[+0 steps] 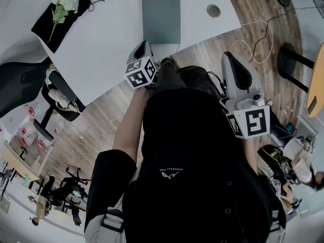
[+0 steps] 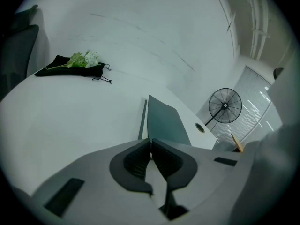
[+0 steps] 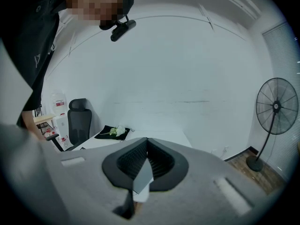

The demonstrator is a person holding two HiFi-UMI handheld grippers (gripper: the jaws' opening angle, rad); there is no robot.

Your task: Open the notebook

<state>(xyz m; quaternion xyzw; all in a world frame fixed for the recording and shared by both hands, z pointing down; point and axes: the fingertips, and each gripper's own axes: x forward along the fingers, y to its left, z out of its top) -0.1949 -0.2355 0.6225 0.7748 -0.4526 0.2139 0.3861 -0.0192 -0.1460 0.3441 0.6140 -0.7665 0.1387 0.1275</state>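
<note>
1. Head view: the notebook [image 1: 161, 19] lies shut and flat on the far middle of the white table [image 1: 111, 39]. It looks thin and light, with a smooth grey cover, so it will likely slide on the tabletop if only its edge is lifted. The best hold is probably the cover's free edge, opposite the spine, with the rest pinned down. I cannot tell which side the spine is on. The left gripper [image 1: 143, 47] hovers near the notebook's near left corner. The right gripper [image 1: 230, 59] hangs off the table over the floor, well apart from the notebook. A black bag [image 1: 48, 24] with flowers [image 1: 63, 4] lies far left, and a round hole [image 1: 213, 10] sits to the notebook's right. Neither blocks the way.

2. Left gripper view: the left gripper [image 2: 150, 142] has its jaws meeting at the tips with nothing between them. They would have to part before they could pinch the cover. The notebook [image 2: 164, 123] lies just ahead with bare table around it. A fan [image 2: 225, 106] stands beyond the table.

3. Right gripper view: the right gripper [image 3: 146, 142] also has its jaws pressed together and empty. It faces the wall and the notebook does not show here. A chair [image 3: 77, 118], the flowers [image 3: 116, 131] and the fan [image 3: 275, 107] are in sight.
</note>
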